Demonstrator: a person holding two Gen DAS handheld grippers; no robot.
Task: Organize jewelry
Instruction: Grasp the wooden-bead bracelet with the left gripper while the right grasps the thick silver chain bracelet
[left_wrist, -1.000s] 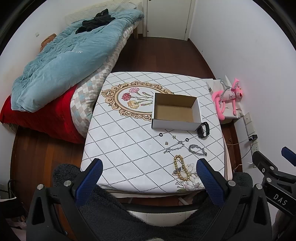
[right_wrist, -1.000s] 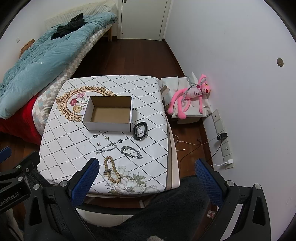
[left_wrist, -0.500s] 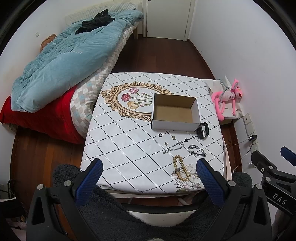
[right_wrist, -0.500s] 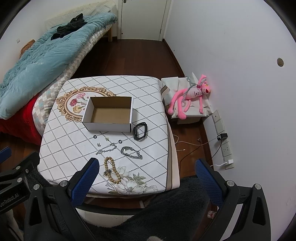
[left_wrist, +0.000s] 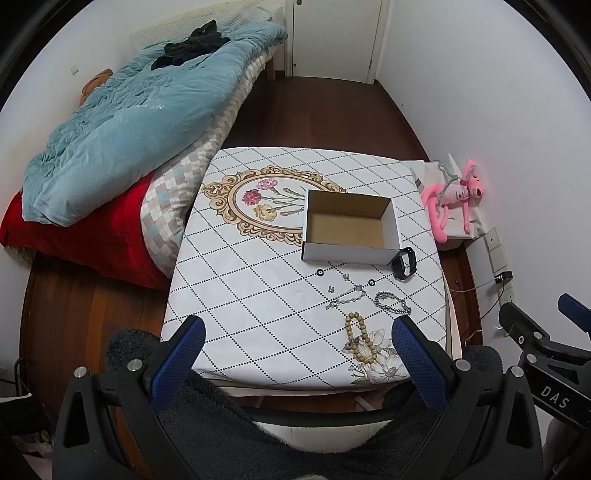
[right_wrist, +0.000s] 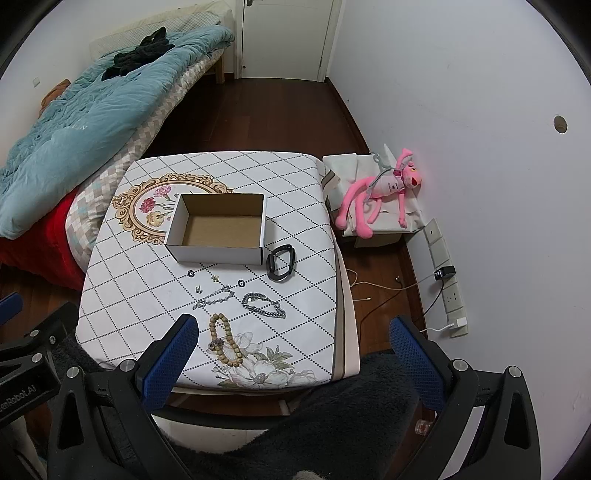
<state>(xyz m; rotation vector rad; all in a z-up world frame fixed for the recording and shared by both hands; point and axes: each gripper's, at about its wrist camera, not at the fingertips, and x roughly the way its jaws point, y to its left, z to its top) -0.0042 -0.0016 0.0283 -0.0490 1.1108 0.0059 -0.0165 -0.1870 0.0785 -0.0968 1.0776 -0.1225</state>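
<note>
An open, empty cardboard box (left_wrist: 350, 229) (right_wrist: 221, 230) stands on the cloth-covered table (left_wrist: 258, 288) (right_wrist: 140, 280). In front of it lie a black wristband (left_wrist: 404, 263) (right_wrist: 281, 263), a thin silver chain (left_wrist: 345, 297) (right_wrist: 216, 297), a thick silver bracelet (left_wrist: 392, 303) (right_wrist: 263, 305), a wooden bead bracelet (left_wrist: 360, 341) (right_wrist: 224, 339) and several small earrings and rings (left_wrist: 332, 282) (right_wrist: 207, 282). My left gripper (left_wrist: 295, 360) and right gripper (right_wrist: 293, 363) are both open and empty, held above the table's near edge.
A bed with a blue duvet (left_wrist: 129, 118) and red cover stands left of the table. A pink plush toy (right_wrist: 384, 192) lies on a box by the right wall. Power strips and cables (right_wrist: 443, 280) run along the floor at right. A grey fleece sleeve (left_wrist: 258, 435) fills the foreground.
Both views have barely shifted; the table sits very slightly higher in the left wrist view. Nothing on the table has moved.
</note>
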